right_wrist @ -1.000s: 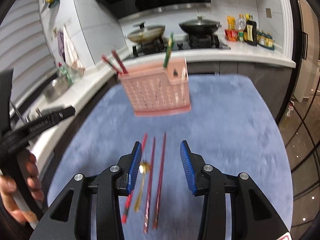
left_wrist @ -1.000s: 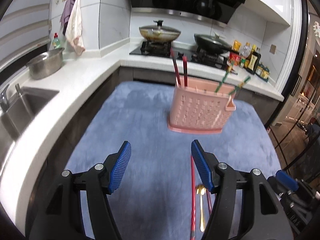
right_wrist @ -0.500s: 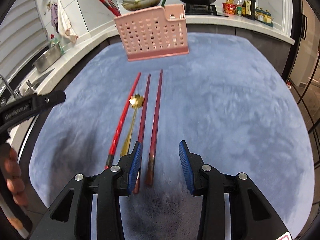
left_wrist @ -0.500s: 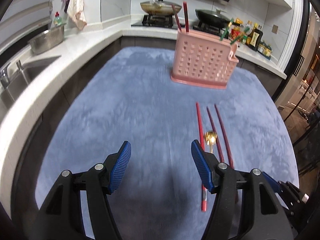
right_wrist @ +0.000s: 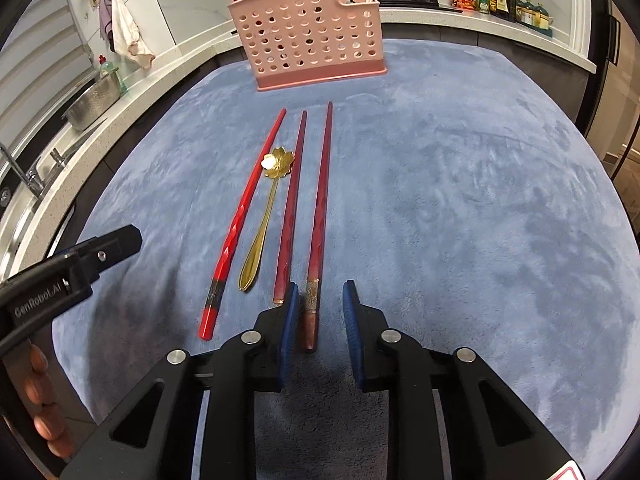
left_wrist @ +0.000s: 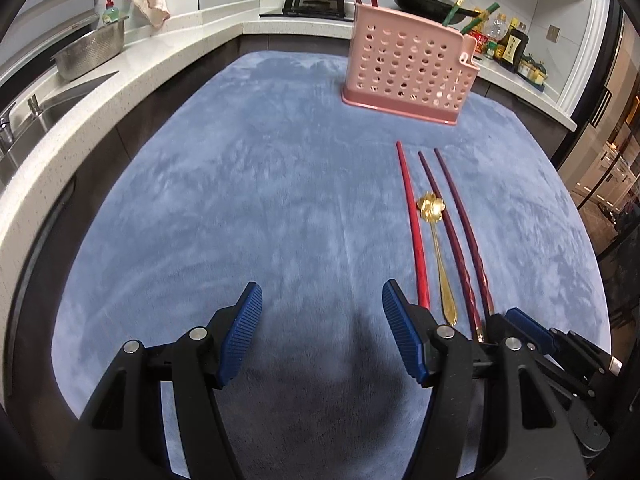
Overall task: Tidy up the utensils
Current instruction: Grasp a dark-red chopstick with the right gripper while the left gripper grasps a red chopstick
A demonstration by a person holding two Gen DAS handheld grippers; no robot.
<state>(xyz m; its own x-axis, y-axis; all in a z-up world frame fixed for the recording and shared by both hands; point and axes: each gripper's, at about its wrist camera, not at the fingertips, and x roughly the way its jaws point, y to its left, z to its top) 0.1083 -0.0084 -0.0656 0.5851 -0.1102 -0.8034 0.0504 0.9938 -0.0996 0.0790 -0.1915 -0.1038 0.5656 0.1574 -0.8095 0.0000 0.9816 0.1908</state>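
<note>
Both my tongs hang low over the blue mat [right_wrist: 460, 184]: my right gripper [right_wrist: 320, 312] is closing around the butt of the outermost dark red chopstick [right_wrist: 320, 200] — pads not yet pressing — while my left gripper [left_wrist: 322, 336] gapes, empty. Bare mat lies right of that chopstick; the pink utensil basket [right_wrist: 312, 36] stands near the far edge.

I read "GenRobot.AI", white letters, on left gripper [right_wrist: 76, 276] body. Bottle labels too small.

Your left gripper [left_wrist: 322, 328] hides bright red chopstick [left_wrist: 412, 220] near end; holder [right_wrist: 310, 34] contents perhaps mixed, unreadable.
</note>
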